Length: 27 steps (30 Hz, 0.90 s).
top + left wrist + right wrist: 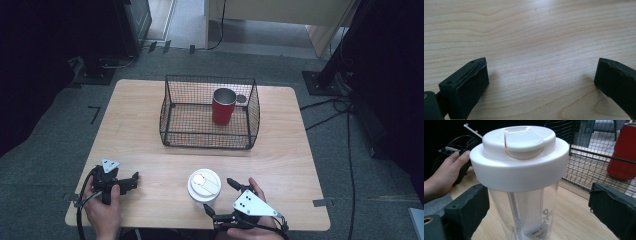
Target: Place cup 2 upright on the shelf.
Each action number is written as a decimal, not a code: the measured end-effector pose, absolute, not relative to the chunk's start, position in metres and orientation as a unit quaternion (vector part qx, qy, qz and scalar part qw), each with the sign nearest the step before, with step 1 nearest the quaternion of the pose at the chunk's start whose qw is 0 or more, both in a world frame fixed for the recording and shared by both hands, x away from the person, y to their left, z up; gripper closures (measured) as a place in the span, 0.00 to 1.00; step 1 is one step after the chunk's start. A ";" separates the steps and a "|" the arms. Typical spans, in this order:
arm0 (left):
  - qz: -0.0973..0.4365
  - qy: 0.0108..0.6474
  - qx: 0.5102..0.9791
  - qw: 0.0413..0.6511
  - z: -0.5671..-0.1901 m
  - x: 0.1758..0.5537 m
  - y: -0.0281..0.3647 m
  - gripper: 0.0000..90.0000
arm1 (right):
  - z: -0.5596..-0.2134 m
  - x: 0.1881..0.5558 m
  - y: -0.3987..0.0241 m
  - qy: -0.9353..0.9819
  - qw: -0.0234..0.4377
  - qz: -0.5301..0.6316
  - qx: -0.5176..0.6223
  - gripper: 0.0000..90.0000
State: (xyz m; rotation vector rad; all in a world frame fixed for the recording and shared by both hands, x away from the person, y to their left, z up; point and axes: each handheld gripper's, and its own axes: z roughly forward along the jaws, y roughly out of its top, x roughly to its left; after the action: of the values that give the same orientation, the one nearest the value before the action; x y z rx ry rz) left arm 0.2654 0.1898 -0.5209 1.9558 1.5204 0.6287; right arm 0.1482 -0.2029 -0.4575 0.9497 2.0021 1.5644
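Note:
A clear plastic bottle with a wide white flip-top lid [204,184] [519,157] stands upright near the table's front edge. My right gripper [218,195] [539,202] reaches around its body from the right, jaws open. One pad [471,207] sits close to the bottle wall and the other [611,207] stands clear of it. My left gripper [131,181] [541,75] rests at the front left corner, open over bare wood with nothing between its pads. A red metal cup [223,107] [624,152] stands upright inside a black wire basket [210,77] [584,152].
The basket sits at the middle back of the wooden table [135,125]. The person's left hand [446,175] holds the other gripper beyond the bottle. Cables [340,107] and black stands lie on the grey floor around the table.

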 end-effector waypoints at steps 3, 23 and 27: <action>0.236 0.569 0.733 0.289 -0.521 0.265 0.190 0.00 | -0.457 0.150 -0.199 0.724 0.212 0.564 0.336 0.05; 0.235 0.570 0.732 0.289 -0.521 0.265 0.190 0.00 | -0.454 0.174 -0.162 0.742 0.192 0.572 0.290 0.13; 0.235 0.570 0.732 0.289 -0.521 0.265 0.190 0.00 | -0.454 0.177 -0.157 0.744 0.189 0.572 0.288 0.13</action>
State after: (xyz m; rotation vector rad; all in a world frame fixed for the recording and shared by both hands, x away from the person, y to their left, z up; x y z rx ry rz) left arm 0.2654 0.1897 -0.5209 1.9542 1.5216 0.6275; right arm 0.1774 -0.1566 -0.4541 0.8106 2.0924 1.6075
